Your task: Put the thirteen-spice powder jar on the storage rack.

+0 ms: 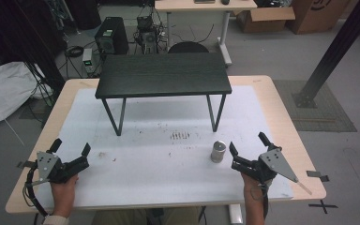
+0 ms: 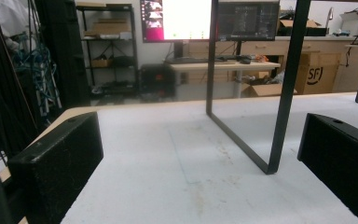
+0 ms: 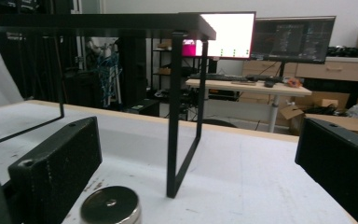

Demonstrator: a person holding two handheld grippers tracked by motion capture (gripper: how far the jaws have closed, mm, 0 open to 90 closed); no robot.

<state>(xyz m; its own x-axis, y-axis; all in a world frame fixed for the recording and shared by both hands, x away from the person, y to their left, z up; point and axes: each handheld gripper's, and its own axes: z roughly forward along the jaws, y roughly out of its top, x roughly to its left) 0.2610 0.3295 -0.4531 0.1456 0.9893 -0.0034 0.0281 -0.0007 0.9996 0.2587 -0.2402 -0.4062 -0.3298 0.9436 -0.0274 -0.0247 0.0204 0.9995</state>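
Your right gripper (image 1: pixel 246 147) holds its matte black, blocky jaws wide apart, the short shiny metal cylinder (image 1: pixel 218 151) standing just beside its inner jaw on the scuffed white table (image 1: pixel 159 159). Your left gripper (image 1: pixel 70 147) also gapes, holding nothing.

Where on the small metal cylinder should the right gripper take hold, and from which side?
Grip the metal cylinder across its round side wall, near mid-height. It stands upright on the white table, just left of the open right gripper, so a level approach from its right looks simplest; its flat top gives the jaws nothing to close on.
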